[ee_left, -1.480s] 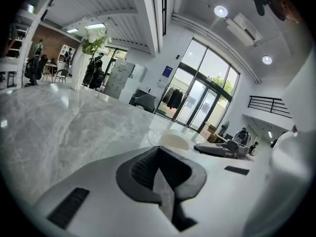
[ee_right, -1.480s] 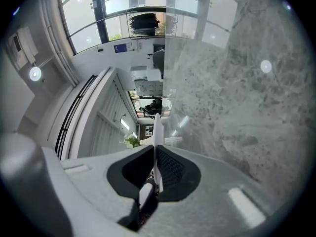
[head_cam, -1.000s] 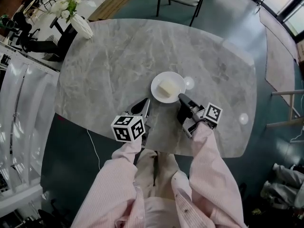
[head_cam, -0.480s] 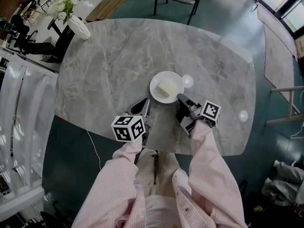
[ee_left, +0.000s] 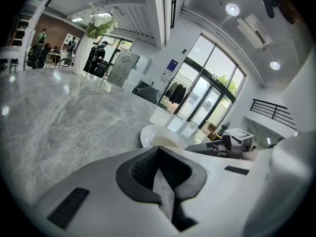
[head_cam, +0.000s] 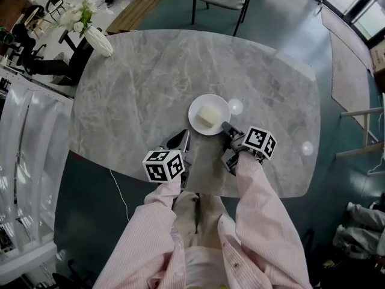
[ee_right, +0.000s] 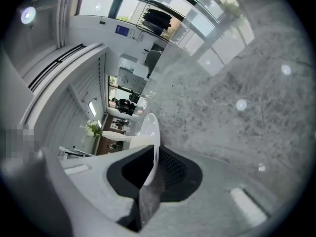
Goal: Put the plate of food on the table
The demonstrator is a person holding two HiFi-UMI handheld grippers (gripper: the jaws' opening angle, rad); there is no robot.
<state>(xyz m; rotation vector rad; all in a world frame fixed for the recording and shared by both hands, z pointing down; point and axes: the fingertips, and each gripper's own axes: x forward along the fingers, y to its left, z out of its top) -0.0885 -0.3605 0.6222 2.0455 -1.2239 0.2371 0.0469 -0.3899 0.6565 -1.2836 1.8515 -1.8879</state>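
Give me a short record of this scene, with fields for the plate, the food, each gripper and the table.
plate: round white plate, on the person's side of the table
food: pale yellow block on the plate
right gripper: shut on the plate's near rim
left gripper: shut, empty, beside the plate
table: grey marble tabletop

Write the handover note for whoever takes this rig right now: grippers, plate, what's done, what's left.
Left gripper: jaws together, nothing in them, low over the table near its front edge, left of the plate.
Right gripper: shut on the plate's near rim.
Plate: white, with a pale block of food on it, at the table's near-middle.
Done: the plate is at the table. I cannot tell if it sits fully flat.
Left: probably settle it flat, open the right gripper, draw back.
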